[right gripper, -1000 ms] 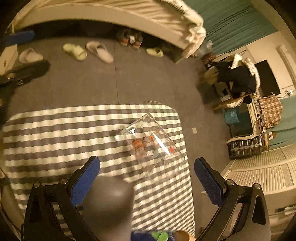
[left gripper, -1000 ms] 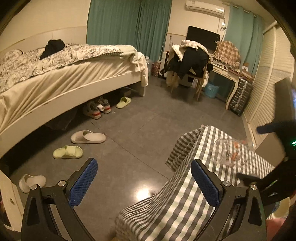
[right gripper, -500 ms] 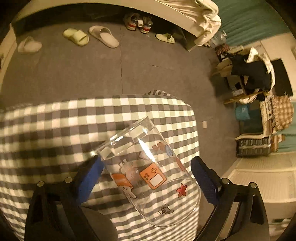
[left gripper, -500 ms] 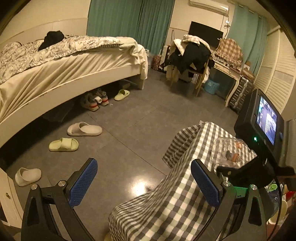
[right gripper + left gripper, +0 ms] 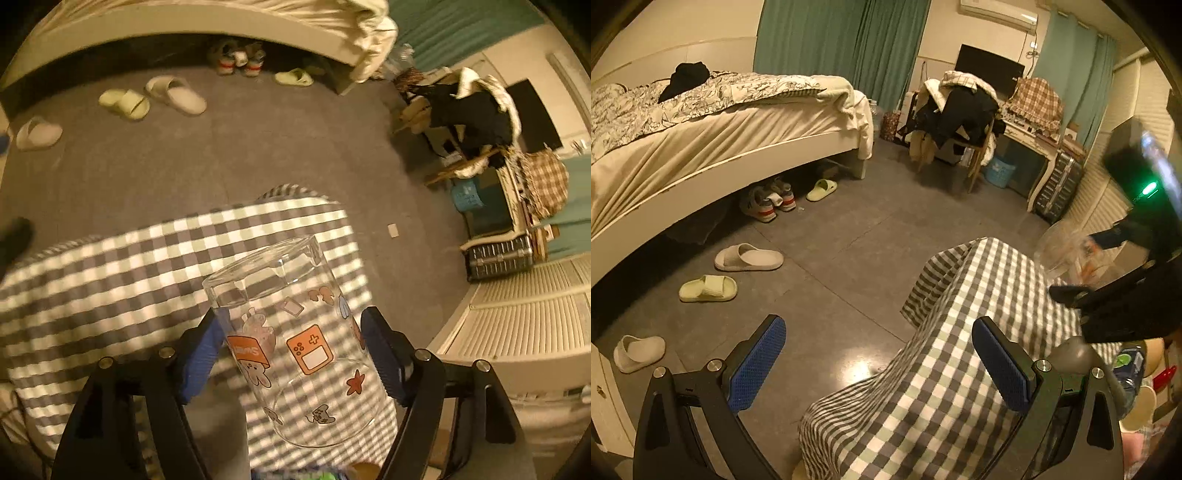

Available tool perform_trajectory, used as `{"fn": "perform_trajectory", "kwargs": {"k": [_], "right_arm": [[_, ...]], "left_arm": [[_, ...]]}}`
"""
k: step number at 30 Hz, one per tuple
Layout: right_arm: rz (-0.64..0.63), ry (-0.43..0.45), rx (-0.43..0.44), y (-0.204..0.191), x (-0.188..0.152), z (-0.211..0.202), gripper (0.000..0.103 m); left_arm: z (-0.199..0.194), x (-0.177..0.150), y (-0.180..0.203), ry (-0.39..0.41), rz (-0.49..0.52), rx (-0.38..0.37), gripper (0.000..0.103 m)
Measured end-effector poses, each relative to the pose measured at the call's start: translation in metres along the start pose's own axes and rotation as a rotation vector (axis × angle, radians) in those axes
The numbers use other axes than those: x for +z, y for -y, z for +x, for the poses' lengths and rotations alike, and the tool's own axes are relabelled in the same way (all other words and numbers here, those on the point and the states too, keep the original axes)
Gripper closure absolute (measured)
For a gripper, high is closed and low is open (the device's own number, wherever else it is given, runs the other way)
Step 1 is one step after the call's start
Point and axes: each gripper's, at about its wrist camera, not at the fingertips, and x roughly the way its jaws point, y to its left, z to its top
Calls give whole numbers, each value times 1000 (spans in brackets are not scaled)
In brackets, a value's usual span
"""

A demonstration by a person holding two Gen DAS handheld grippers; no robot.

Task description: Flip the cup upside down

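Note:
A clear glass cup [image 5: 295, 332] with orange cartoon prints sits between the blue pads of my right gripper [image 5: 295, 358], which is shut on it and holds it above the checked tablecloth [image 5: 110, 280]. Its thick base points away from the camera and its open mouth points toward it. In the left wrist view the cup [image 5: 1067, 254] is blurred at the far right, off the table, in the right gripper [image 5: 1108, 291]. My left gripper [image 5: 879, 362] is open and empty, low over the near edge of the checked table [image 5: 960, 350].
A grey bottle cap [image 5: 1075, 354], a bottle and small bowls stand at the table's right end. A bed [image 5: 701, 129], slippers [image 5: 746, 258], a chair heaped with clothes [image 5: 960, 118] and a desk stand on the grey floor around the table.
My right gripper has closed onto the lying cup and lifted it off the cloth. The left gripper has stayed open and barely moved.

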Motion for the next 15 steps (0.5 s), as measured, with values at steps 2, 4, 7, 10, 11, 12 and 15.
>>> {"fn": "perform_trajectory", "kwargs": {"k": [2,4,7,10,11,12,15], "right_arm": [[30,11,-5,5,-8,-26,31],[58,19,-18,9,-23,-55,31],[117,24,-32,16,-57,-96,31],[174,16,-52,23,-99,-132,32],[192,2,-57,24,-114,-140,32],[208,-15,-63,25,-130,-147,32],[237,-89,-62,22,-174,-151,32]], "left_arm": [[-8,-1,-2,7,3,-15,0],[-19,-4,-1,25,19,-22,0],[-39,-8,7,44,56,-39,0],[-61,-14,20,63,80,-82,0],[-70,-17,26,68,85,-105,0],[-78,-21,32,72,92,-128,0],[-102,-39,56,66,150,-202,0]]}}
